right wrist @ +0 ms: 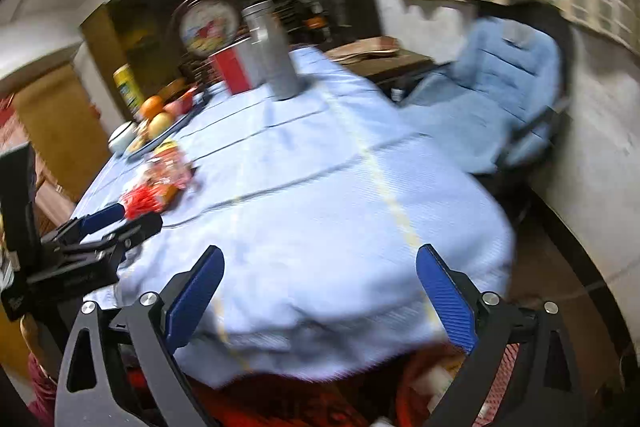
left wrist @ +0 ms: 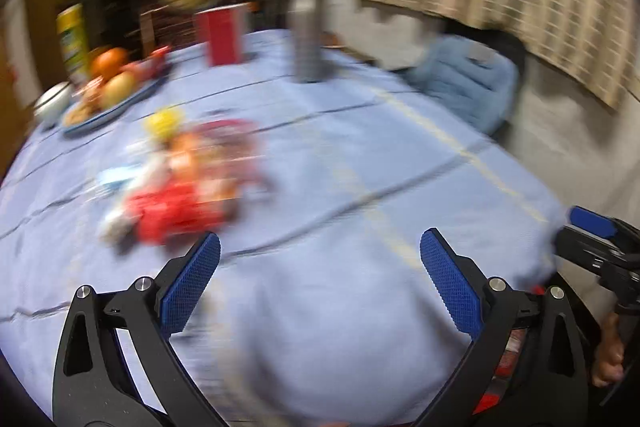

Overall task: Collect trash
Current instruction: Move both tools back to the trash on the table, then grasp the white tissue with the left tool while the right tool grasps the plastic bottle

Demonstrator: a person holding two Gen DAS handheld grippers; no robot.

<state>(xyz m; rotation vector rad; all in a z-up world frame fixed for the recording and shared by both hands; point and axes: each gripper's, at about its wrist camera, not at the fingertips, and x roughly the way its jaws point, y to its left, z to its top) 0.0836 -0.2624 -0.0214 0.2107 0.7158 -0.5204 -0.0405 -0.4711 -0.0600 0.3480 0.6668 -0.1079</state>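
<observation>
**Wrappers still on the cloth, both grippers empty**

We hold both tools over the near edge of the tabletop [left wrist: 360, 155], and neither has picked anything up. The left gripper [left wrist: 320, 279] has its jaws spread wide with nothing between them; the right gripper [right wrist: 320, 287] is released the same way, also empty. Both views are smeared by motion blur, so fine detail is lost.

The trash pile [left wrist: 180, 179] lies on the tabletop ahead and to the left of the left gripper, close to its left fingertip but apart from it. It looks like crinkled, glossy snack wrappers in red, orange, yellow and white, loosely heaped. None of it seems gathered yet, so we judge the collecting as barely begun. In the right wrist view something red and mesh-like shows below the table edge, perhaps a basket, though we cannot tell.

The pale blue tablecloth [right wrist: 320, 187] is soft, creased in a grid of fold lines. Farther back stand a red cup [left wrist: 222, 35], a dull metal cylindrical flask [left wrist: 306, 27] and a blue plate [left wrist: 96, 117] of fruit. A padded blue chair [right wrist: 500, 83] sits beside the table.
</observation>
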